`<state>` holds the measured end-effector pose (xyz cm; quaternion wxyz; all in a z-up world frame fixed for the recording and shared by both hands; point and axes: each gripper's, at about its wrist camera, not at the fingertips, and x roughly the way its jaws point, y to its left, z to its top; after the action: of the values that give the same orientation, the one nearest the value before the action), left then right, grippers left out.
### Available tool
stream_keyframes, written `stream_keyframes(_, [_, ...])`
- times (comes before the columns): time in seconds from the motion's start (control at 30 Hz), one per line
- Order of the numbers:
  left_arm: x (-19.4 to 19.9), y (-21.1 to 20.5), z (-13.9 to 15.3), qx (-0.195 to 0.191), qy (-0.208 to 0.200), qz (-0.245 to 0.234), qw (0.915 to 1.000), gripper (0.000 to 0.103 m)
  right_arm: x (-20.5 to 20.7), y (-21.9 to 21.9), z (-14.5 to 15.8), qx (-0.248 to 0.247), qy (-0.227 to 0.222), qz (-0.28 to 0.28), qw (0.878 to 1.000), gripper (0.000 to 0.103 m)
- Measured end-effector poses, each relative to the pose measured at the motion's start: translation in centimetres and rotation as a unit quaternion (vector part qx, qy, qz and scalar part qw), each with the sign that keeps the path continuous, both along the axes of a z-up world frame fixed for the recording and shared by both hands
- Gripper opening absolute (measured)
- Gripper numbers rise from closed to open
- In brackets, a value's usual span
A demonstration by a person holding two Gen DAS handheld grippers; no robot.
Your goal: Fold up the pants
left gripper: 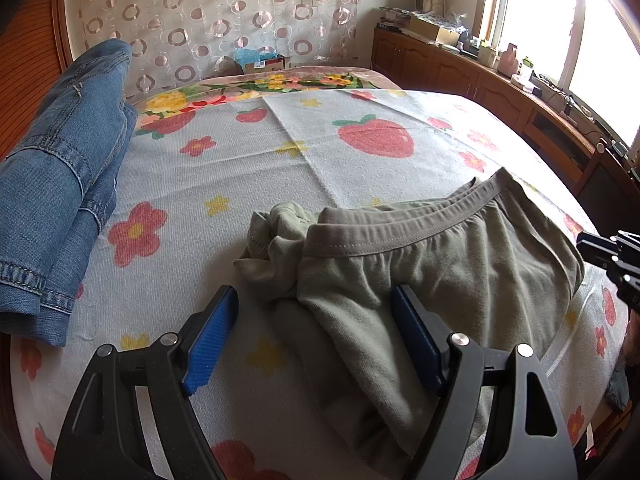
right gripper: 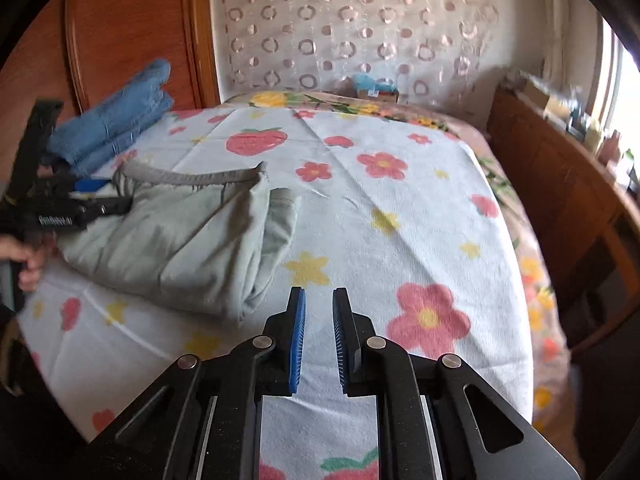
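Observation:
The grey-green pants (left gripper: 440,264) lie folded lengthwise on the flowered bed sheet (left gripper: 240,152), waistband toward the far side and a bunched cuff at their left. My left gripper (left gripper: 314,292) is open wide and straddles the pants' left edge, its left finger over bare sheet and its right finger over the cloth. In the right wrist view the pants (right gripper: 180,232) sit left of centre with the left gripper (right gripper: 108,194) at their waist end. My right gripper (right gripper: 319,292) hovers over the sheet just right of the pants; its blue pads stand a narrow gap apart with nothing between them.
Folded blue jeans (left gripper: 68,168) lie at the bed's far left by the wooden headboard (right gripper: 132,32). A low wooden cabinet (left gripper: 480,80) with clutter runs under the window on the right. A hand (right gripper: 28,264) holds the left gripper's handle.

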<state>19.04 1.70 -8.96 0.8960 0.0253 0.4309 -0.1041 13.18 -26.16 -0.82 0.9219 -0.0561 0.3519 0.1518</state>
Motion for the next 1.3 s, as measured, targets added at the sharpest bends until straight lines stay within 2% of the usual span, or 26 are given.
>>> stream_keyframes(0.27, [0.0, 0.0, 0.0, 0.000, 0.000, 0.000, 1.0000, 0.080, -0.3, -0.2, 0.8, 0.020, -0.006, 0.007, 1.000, 0.015])
stream_keyframes(0.37, [0.0, 0.0, 0.0, 0.000, 0.000, 0.000, 1.0000, 0.080, 0.5, 0.4, 0.9, 0.025, -0.006, 0.015, 1.000, 0.025])
stream_keyframes(0.43, [0.0, 0.0, 0.0, 0.000, 0.000, 0.000, 1.0000, 0.080, 1.2, 1.0, 0.9, 0.025, -0.005, 0.022, 0.999, 0.036])
stream_keyframes(0.7, [0.0, 0.0, 0.0, 0.000, 0.000, 0.000, 1.0000, 0.080, 4.2, 3.2, 0.5, 0.029, 0.017, 0.043, 0.999, 0.049])
stream_keyframes(1.0, [0.0, 0.0, 0.0, 0.000, 0.000, 0.000, 1.0000, 0.080, 6.5, 4.5, 0.1, 0.035, 0.032, 0.042, 0.998, 0.053])
stream_keyframes(1.3, [0.0, 0.0, 0.0, 0.000, 0.000, 0.000, 1.0000, 0.080, 8.0, 5.0, -0.6, 0.006, 0.035, 0.010, 0.999, 0.057])
